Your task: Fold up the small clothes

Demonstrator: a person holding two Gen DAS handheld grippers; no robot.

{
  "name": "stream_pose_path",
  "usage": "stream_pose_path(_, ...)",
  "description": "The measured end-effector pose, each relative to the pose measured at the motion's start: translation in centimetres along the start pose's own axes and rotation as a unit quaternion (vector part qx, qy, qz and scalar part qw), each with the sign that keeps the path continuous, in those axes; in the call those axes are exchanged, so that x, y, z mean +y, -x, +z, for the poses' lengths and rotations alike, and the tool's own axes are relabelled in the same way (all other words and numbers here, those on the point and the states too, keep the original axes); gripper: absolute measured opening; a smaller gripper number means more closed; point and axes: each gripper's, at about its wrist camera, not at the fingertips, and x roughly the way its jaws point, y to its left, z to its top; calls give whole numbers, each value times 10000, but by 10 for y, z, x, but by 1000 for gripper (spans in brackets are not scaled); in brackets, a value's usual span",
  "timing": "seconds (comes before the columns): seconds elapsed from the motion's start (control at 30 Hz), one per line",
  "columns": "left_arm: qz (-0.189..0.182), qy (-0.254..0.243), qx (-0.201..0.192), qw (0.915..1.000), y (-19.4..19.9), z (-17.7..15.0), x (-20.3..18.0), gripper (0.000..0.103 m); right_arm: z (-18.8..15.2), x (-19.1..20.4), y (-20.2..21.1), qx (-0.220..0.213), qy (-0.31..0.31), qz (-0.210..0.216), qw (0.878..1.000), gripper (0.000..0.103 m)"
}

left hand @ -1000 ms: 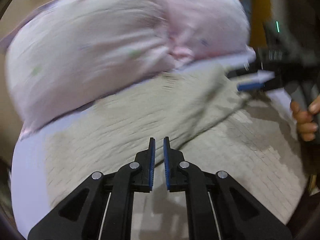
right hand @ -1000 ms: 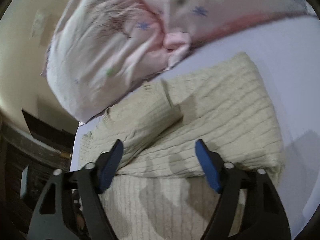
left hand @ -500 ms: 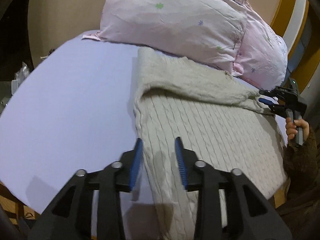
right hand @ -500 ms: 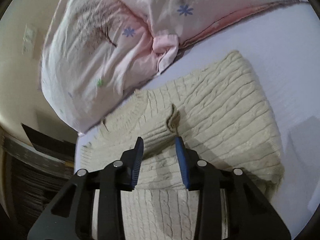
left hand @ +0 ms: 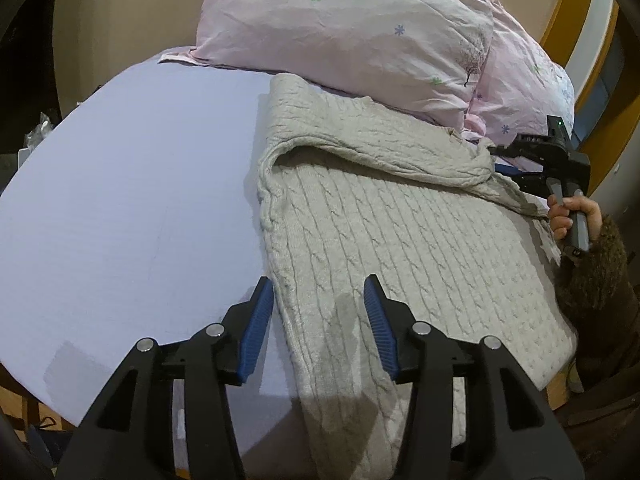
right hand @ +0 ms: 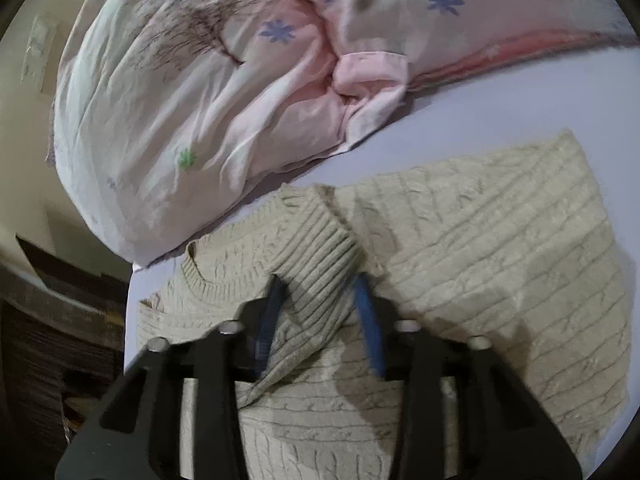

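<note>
A cream cable-knit sweater (left hand: 400,232) lies on the lilac bed sheet (left hand: 132,200), one sleeve folded across its upper part. My left gripper (left hand: 318,292) is open, just above the sweater's left side edge near the hem. In the right wrist view the sweater (right hand: 500,272) fills the lower half, and my right gripper (right hand: 318,280) is closed on the sleeve's ribbed cuff (right hand: 316,244), which sits between the blue pads. The right gripper (left hand: 516,160) also shows at the right of the left wrist view, at the sleeve end.
Two pale pink floral pillows (left hand: 352,28) lie against the wall behind the sweater; they also show in the right wrist view (right hand: 200,92). The bed edge (left hand: 60,408) drops off at the near left. Dark furniture (right hand: 60,340) stands left of the bed.
My left gripper pulled back from the pillows to the sweater's left edge and opened. My right gripper narrowed from wide open and closed around the sleeve cuff.
</note>
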Motion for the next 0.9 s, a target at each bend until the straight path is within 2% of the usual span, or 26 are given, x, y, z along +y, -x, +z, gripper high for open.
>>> stream_pose_path(0.03,1,16,-5,10000,1,0,0,49,-1,2,1,-21,76,35,10000,6)
stream_pose_path(0.13,3,47,-17,10000,4,-4,1,49,-6,3,18,-267,89,55,9996,5)
stream_pose_path(0.23,-24,94,-44,9999,7,-7,3,49,-15,1,58,-730,86,-27,9973,5)
stream_pose_path(0.27,-37,100,-53,9999,8,-7,4,49,-19,1,74,-967,151,-161,9951,5)
stream_pose_path(0.3,-42,102,-57,9999,8,-7,4,49,-24,2,90,-1249,264,-524,9904,6)
stream_pose_path(0.33,-47,101,-64,9999,7,-7,3,50,-29,2,98,-1436,371,-1063,9832,14)
stream_pose_path(0.37,-54,99,-65,9999,7,-7,4,51,-30,0,97,-1342,415,-1323,9812,27)
stream_pose_path(0.4,-57,106,-64,9999,7,-7,3,51,-30,-4,92,-1144,378,-1405,9827,33)
stream_pose_path(0.43,-55,120,-60,9999,8,-7,3,51,-32,-15,91,-928,143,-1303,9870,36)
stream_pose_path(0.5,-59,151,-57,9999,11,-10,4,54,-37,-28,98,-847,-24,-1135,9899,41)
stream_pose_path(0.57,-115,189,-75,9997,15,-16,5,58,-47,-41,117,-920,-49,-1062,9901,63)
stream_pose_path(0.6,-162,207,-74,9996,17,-18,6,59,-54,-49,127,-912,-52,-1024,9905,67)
stream_pose_path(0.7,-336,241,-120,9991,21,-26,5,59,-78,-76,147,-631,-105,-997,9930,68)
stream_pose_path(0.77,-574,293,-135,9978,24,-32,3,59,-102,-91,150,-372,-196,-932,9948,65)
stream_pose_path(0.8,-707,313,-133,9969,25,-35,2,59,-114,-100,153,-213,-255,-820,9961,62)
stream_pose_path(0.87,-973,352,-106,9946,28,-43,-2,59,-138,-111,164,-156,-251,-395,9988,58)
stream_pose_path(0.9,-1093,377,-93,9932,30,-47,-3,58,-149,-114,168,4,-222,-104,9997,56)
